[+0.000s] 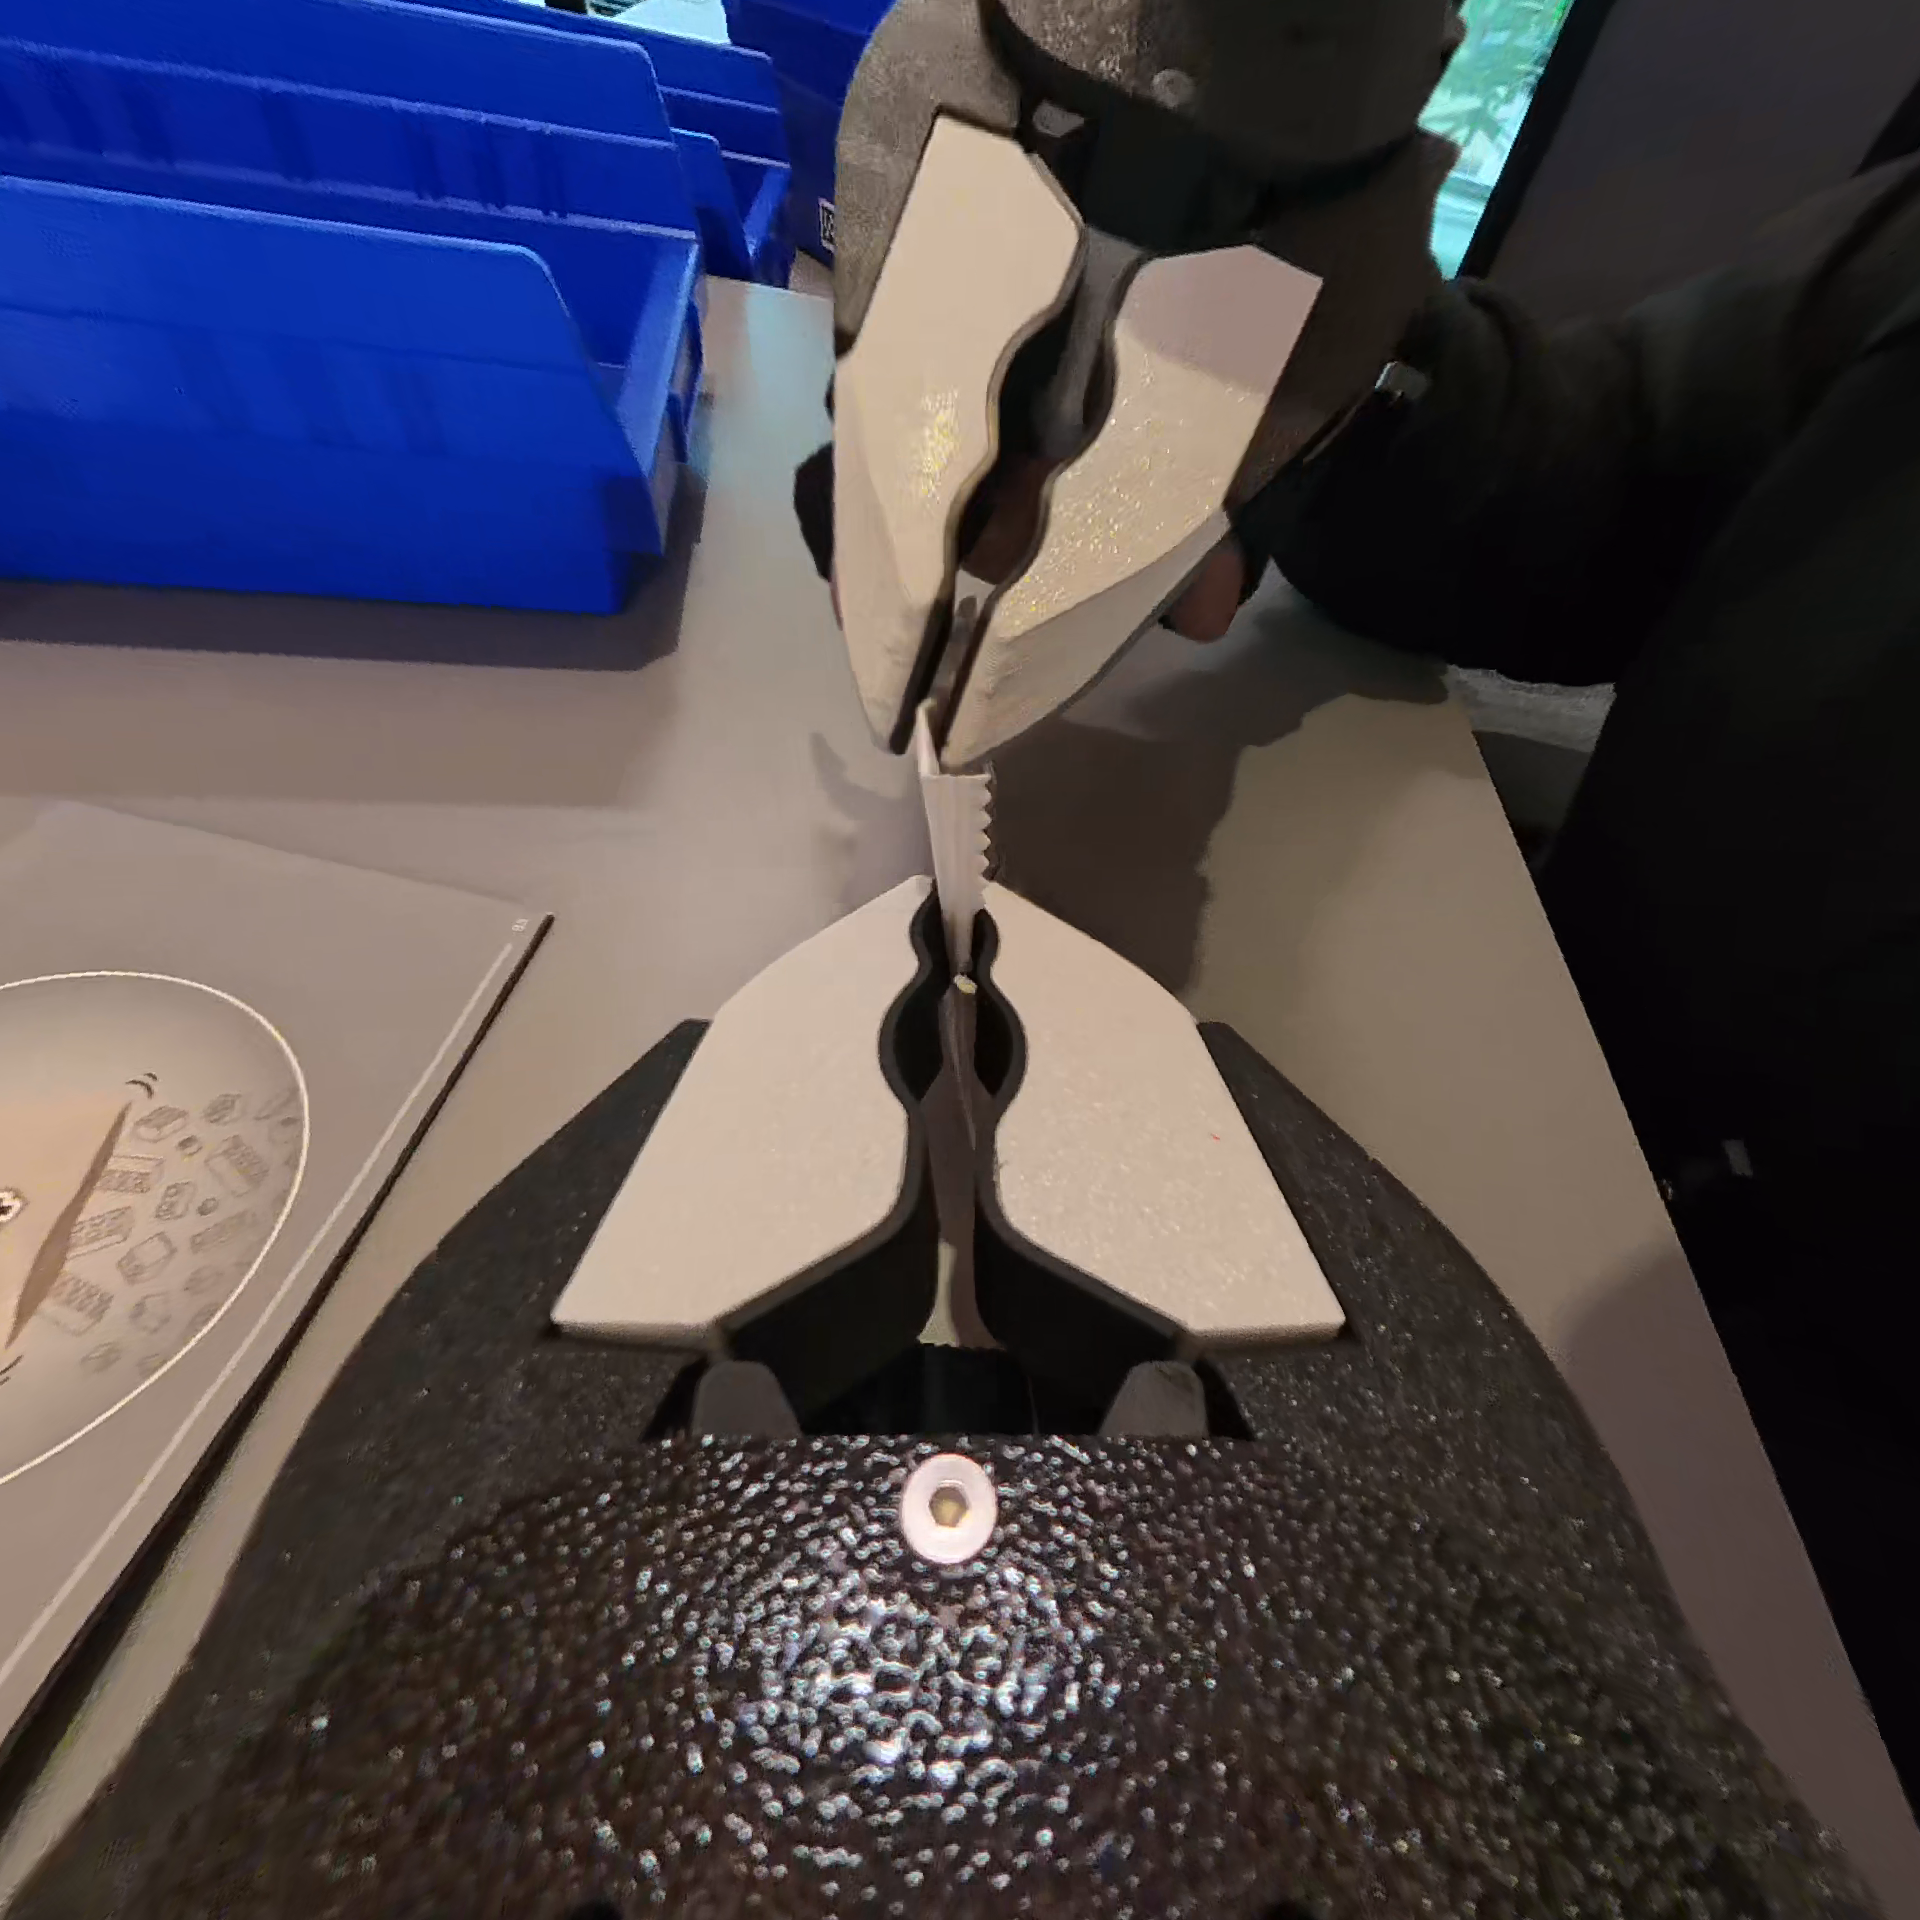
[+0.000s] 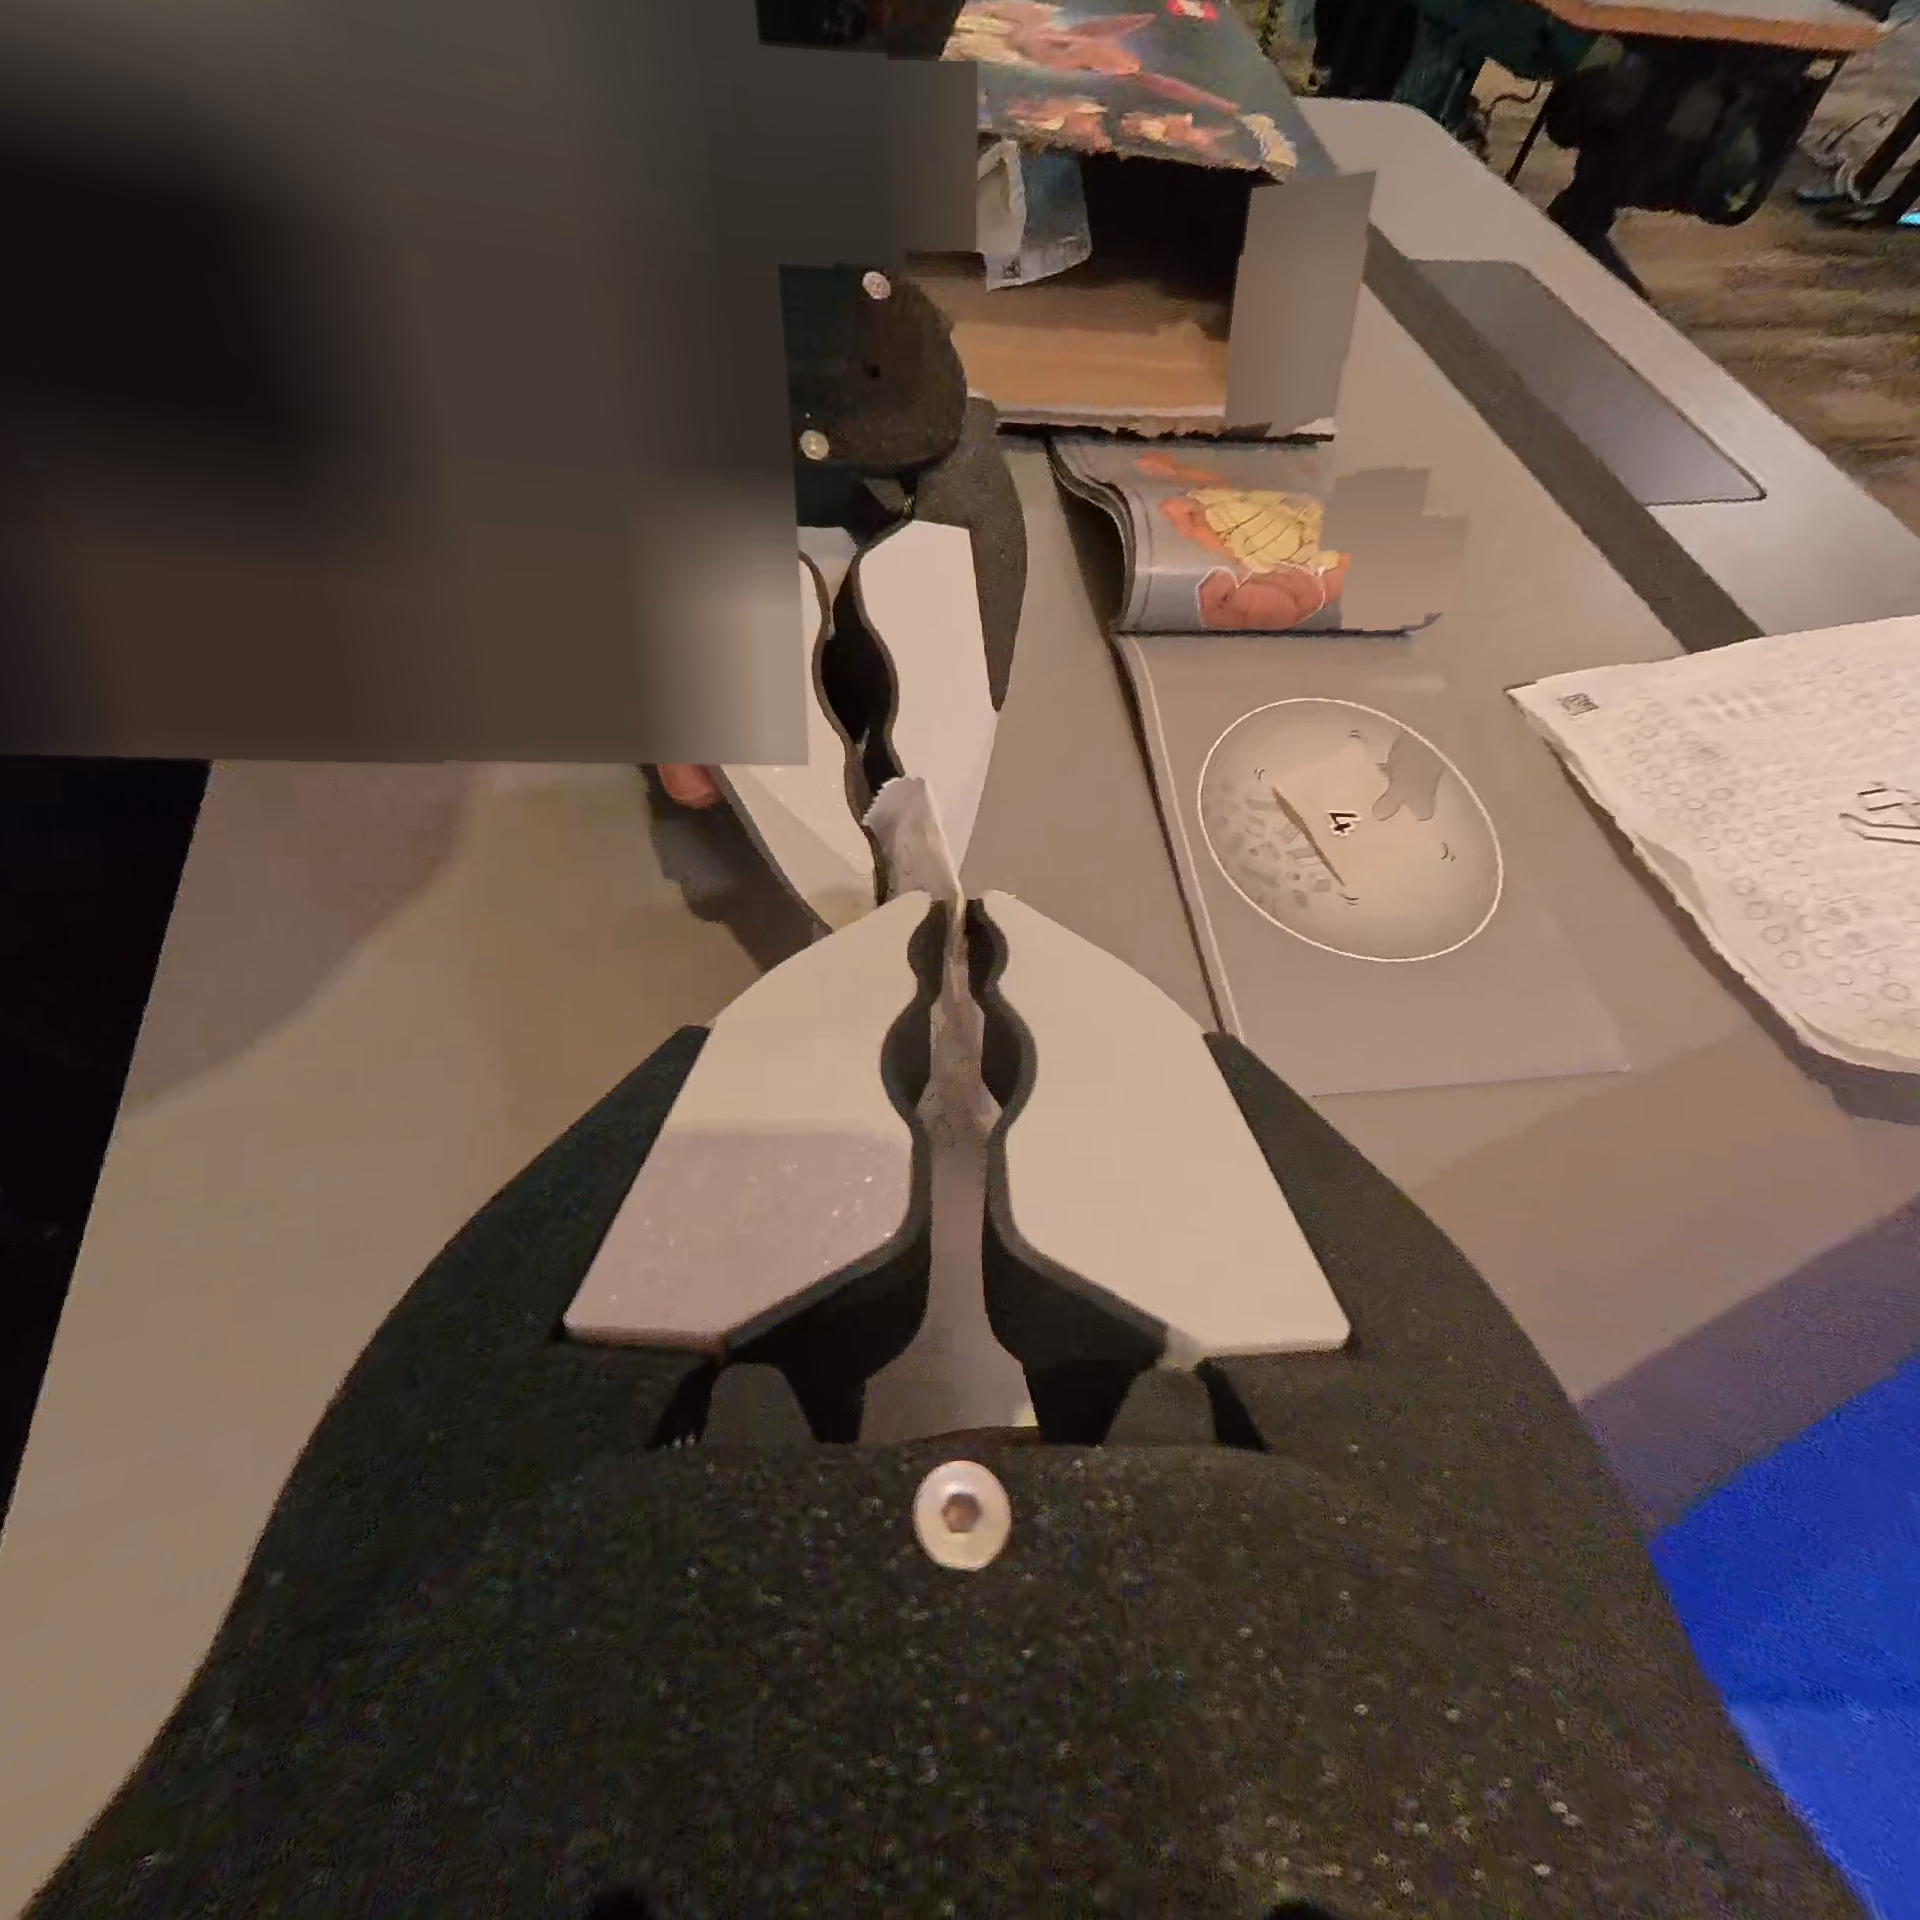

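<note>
Both sets of tongs are pinched onto the same small white paper packet, one at each end, and it hangs stretched between them above the grey table.

The left gripper is closed right down, its pale fingers meeting on the near end of the packet. The paper runs back into the narrow slot between them, and from the tips it rises forward as a thin strip, seen nearly edge-on, with a zigzag cut along its right side. Its far end goes up into the tips of the right gripper, which comes down at a slant from above and is also clamped shut on it. A gloved hand in a dark sleeve grips that tool from the right.

From the right gripper's own camera the picture matches: the fingers are pressed on crumpled white paper that sticks out past the tips and leans up to the left, into the tips of the left gripper opposite.

Around them, blue plastic bins stand along the back left of the table. A grey booklet with a round drawing lies just to the left of the left gripper. Further along are an open cardboard box, a picture booklet and a printed white sheet.
</note>
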{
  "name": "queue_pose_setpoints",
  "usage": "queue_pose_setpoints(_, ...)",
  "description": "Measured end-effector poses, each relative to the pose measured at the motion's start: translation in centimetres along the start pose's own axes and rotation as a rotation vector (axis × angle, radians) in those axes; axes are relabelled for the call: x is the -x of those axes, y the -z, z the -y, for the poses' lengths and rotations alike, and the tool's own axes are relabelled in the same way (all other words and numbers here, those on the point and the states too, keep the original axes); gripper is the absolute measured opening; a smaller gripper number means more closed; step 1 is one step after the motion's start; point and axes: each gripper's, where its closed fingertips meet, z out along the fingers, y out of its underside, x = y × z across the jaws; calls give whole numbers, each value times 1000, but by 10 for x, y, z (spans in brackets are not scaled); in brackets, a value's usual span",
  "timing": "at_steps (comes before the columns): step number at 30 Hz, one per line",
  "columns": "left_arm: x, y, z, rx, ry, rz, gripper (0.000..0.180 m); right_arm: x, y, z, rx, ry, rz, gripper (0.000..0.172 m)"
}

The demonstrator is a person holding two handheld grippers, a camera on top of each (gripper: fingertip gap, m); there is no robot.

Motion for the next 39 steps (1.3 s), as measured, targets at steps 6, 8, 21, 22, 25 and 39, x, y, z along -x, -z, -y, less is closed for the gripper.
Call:
queue_pose_setpoints(6,13,4,9,-85,48,49,17,-13,4,4,-82,-236,21,0)
queue_pose_setpoints(8,16,7,11,-102,61,61,16,-14,3,4,-99,-280,30,0)
queue_pose_setpoints(21,26,12,8,-114,56,92,3,-23,6,0,-112,-335,32,2)
queue_pose_setpoints(22,23,12,8,-105,74,71,1,-22,6,-3,-85,-278,19,3)
queue_pose_setpoints(25,20,12,3,-70,166,24,1,-22,5,-12,27,23,-80,10)
queue_pose_setpoints(39,8,12,-15,64,347,-81,0,-10,-10,2,192,749,-206,20)
